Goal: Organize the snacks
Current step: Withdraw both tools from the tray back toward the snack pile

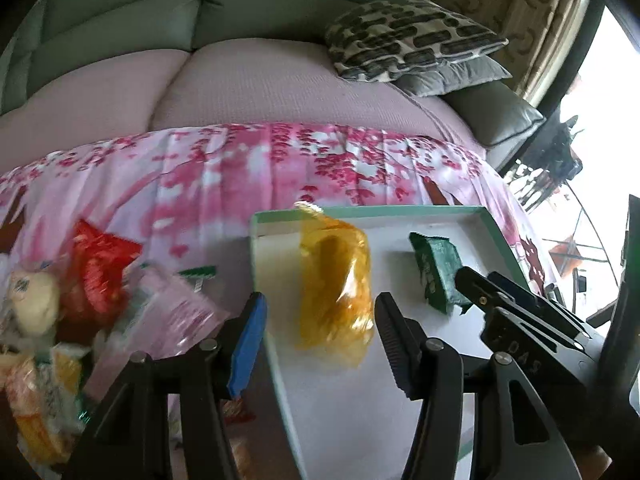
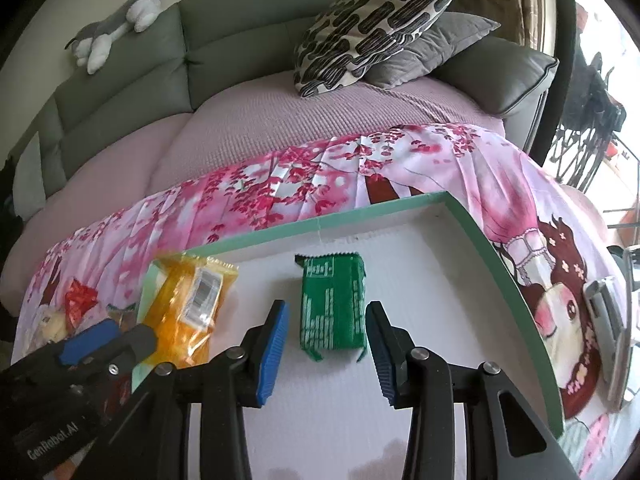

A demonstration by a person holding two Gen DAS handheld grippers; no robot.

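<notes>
A shallow white tray with a green rim (image 1: 496, 236) (image 2: 508, 264) lies on a pink flowered cloth. In it are a yellow snack packet (image 1: 336, 284) (image 2: 188, 304) at its left edge and a green snack packet (image 1: 438, 276) (image 2: 332, 304). My left gripper (image 1: 320, 340) is open, its fingers either side of the yellow packet's near end, apart from it. My right gripper (image 2: 328, 344) is open, its fingers flanking the green packet's near end; it also shows in the left wrist view (image 1: 520, 312). A pile of loose snacks (image 1: 80, 304) lies left of the tray.
A sofa with a pink cover (image 2: 240, 132) stands behind the table, with patterned and grey cushions (image 2: 372, 28) and a plush toy (image 2: 116, 28) on its back. A window side with clutter (image 2: 592, 120) is at the right. A grey object (image 2: 608, 320) lies right of the tray.
</notes>
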